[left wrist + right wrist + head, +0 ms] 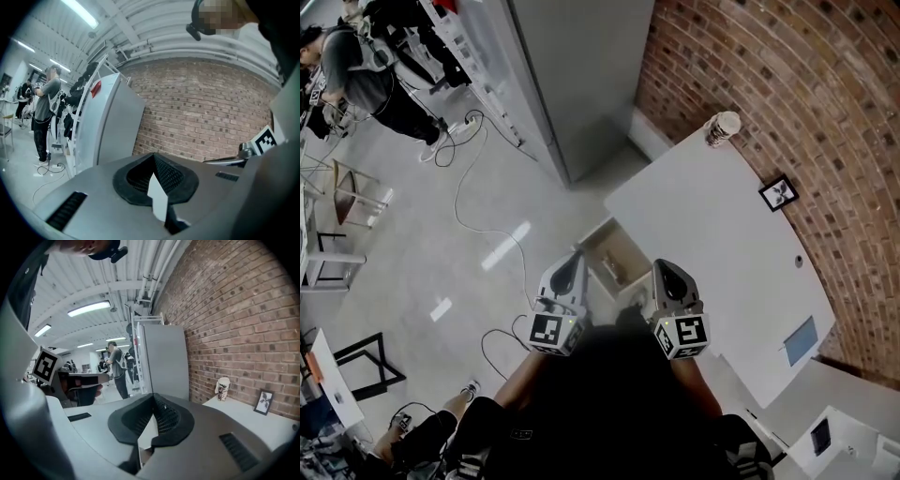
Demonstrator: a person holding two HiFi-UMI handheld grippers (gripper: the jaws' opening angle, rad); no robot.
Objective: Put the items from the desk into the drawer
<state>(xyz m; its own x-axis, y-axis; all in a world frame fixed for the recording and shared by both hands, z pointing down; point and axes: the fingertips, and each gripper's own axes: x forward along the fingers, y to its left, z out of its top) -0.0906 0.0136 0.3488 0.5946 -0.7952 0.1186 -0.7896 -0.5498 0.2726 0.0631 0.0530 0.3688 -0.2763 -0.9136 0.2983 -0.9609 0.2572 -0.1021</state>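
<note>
Hunting for lettering is giving little: the paper cup (723,128) is carrying dark print too small to read, and the cubes on the tools are showing only black-and-white square markers. The left gripper (573,261) and the right gripper (668,269) are hanging side by side over the open drawer (592,246), each with its jaws pressed together and nothing between them (both gripper views are showing the pads meeting at the tips). The cup is standing at the far corner of the white desk (712,225), beside the brick wall (825,112). The small picture frame (778,193) is sitting along the wall edge, and a blue card (800,340) is lying towards the near end. A broad stretch of desktop is showing between these and the drawer. Left of the drawer the floor (422,253) is lying open, with a cable (487,230) trailing across it.
</note>
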